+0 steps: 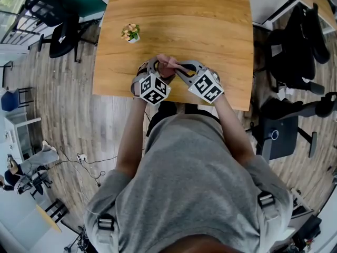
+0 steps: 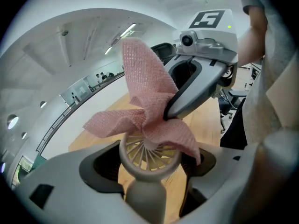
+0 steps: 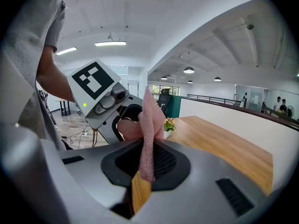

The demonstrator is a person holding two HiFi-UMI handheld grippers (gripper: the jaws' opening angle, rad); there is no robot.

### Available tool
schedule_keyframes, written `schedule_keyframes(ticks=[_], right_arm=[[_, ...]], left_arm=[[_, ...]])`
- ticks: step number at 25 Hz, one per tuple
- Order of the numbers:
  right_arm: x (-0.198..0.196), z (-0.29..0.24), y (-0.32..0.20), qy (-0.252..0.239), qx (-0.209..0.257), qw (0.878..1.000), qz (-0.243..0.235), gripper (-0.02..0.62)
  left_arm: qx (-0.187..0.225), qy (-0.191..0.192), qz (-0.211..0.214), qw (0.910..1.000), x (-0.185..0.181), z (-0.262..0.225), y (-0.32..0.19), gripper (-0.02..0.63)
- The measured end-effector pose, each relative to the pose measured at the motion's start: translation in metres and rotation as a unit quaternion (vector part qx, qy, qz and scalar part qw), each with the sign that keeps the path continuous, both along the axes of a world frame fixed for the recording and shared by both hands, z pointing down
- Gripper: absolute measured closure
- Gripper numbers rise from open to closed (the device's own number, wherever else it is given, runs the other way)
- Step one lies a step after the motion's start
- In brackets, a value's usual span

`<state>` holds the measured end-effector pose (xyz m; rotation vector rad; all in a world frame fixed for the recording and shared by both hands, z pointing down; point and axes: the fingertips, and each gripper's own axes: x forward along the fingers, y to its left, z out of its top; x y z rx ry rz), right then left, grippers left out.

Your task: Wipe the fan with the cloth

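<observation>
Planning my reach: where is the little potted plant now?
Head view: the potted plant stands on the wooden table, left side, just beyond the left gripper.

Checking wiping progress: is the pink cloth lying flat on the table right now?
No, the cloth is pinched in the right tool, up against the fan held in the left tool.

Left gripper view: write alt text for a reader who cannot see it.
The left gripper grips a beige plastic fan with a round grille; a pink woven cloth drapes over it, pinched by the right gripper from the upper right, above a wooden table.
</observation>
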<state>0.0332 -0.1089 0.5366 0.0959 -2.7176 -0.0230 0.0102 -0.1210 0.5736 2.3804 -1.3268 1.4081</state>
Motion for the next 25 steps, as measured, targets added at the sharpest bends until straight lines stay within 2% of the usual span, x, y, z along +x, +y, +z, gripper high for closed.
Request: schedule_keyframes(ticks=[3, 8, 16, 25], right_arm=[[0.004, 0.0, -0.006, -0.003, 0.004, 1.0, 0.013, 0.555], [0.008, 0.003, -0.015, 0.022, 0.039, 0.999, 0.028, 0.556], [0.007, 0.004, -0.014, 0.053, 0.084, 0.995, 0.015, 0.557], [-0.001, 0.002, 0.001, 0.086, 0.129, 0.988, -0.013, 0.557]], left_arm=[[0.003, 0.014, 0.007, 0.9999, 0.003, -0.003, 0.001, 0.219], [0.023, 0.038, 0.014, 0.9989, 0.006, -0.018, 0.001, 0.219], [0.043, 0.026, 0.027, 0.9984, 0.001, -0.036, -0.013, 0.219], [0.035, 0.012, 0.036, 0.9987, -0.008, -0.03, -0.025, 0.219]])
